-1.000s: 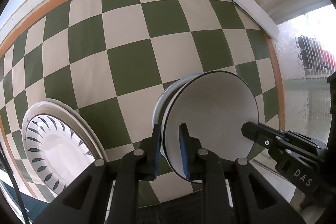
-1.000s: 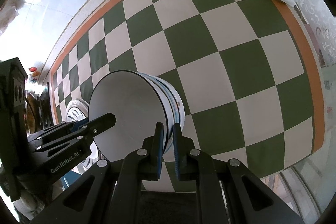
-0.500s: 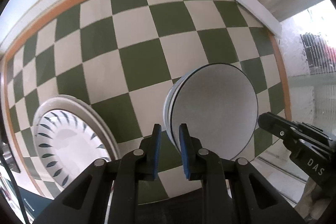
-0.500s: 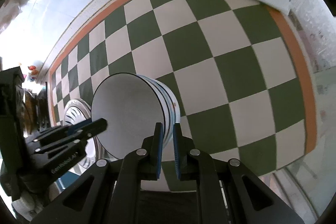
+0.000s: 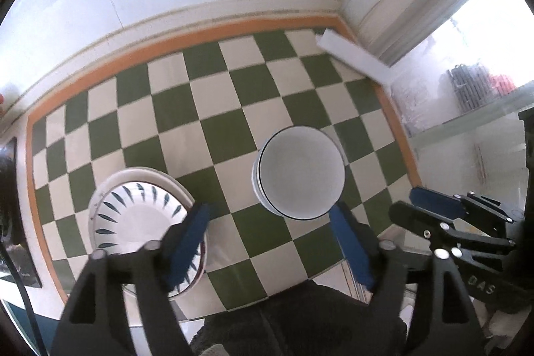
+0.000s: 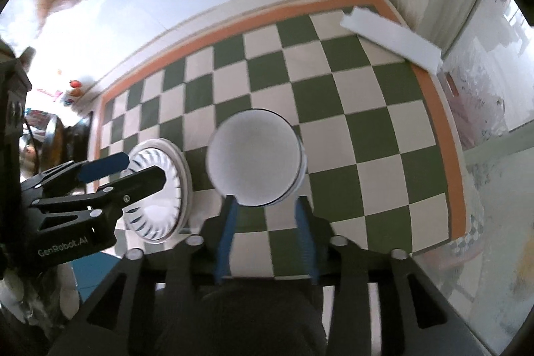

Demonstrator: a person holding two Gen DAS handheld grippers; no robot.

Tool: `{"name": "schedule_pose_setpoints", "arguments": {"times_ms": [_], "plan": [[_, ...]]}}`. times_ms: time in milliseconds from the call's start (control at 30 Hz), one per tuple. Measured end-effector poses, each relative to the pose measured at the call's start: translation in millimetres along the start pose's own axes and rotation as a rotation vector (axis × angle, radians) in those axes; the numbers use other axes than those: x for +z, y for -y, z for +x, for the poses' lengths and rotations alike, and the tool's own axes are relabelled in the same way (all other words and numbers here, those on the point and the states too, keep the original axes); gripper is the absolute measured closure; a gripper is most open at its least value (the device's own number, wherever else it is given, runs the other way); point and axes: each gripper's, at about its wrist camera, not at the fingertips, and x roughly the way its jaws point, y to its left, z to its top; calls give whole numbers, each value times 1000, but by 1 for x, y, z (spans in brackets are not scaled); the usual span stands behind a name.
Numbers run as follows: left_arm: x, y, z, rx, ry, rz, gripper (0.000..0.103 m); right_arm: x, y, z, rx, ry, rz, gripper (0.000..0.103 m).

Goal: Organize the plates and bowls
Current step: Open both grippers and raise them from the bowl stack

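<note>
A stack of white bowls with dark rims (image 5: 300,175) stands on the green-and-cream checkered table (image 5: 213,109); it also shows in the right wrist view (image 6: 255,160). A stack of white plates with blue leaf marks (image 5: 140,222) lies to its left, also in the right wrist view (image 6: 157,192). My left gripper (image 5: 270,222) is open, raised above the table between the plates and the bowls. My right gripper (image 6: 265,206) is open and empty, just in front of the bowls. Each gripper appears in the other's view.
A white flat strip (image 5: 353,59) lies at the table's far right corner by the wall. An orange border (image 5: 200,35) runs round the table's edge. A glass shelf with clutter (image 5: 474,109) stands on the right.
Both grippers were shut on the top bowl's rim. They have let go, opened and pulled back upward. The bowl now rests in the stack.
</note>
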Motion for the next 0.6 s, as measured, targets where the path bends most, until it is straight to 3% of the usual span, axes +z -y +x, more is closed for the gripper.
{"name": "schedule_pose_setpoints", "arguments": {"times_ms": [33, 100, 200, 600], "plan": [[-1, 0, -5, -1, 8, 3, 23, -2, -3, -8, 4, 9, -6, 51], [-5, 0, -17, -4, 29, 5, 14, -5, -8, -21, 14, 22, -9, 34], [-12, -2, -35, -9, 59, -4, 14, -11, -14, -40, 26, 53, -10, 23], [-34, -3, -90, -42, 130, -14, 13, -27, -33, -85, 13, 106, -27, 16]]}}
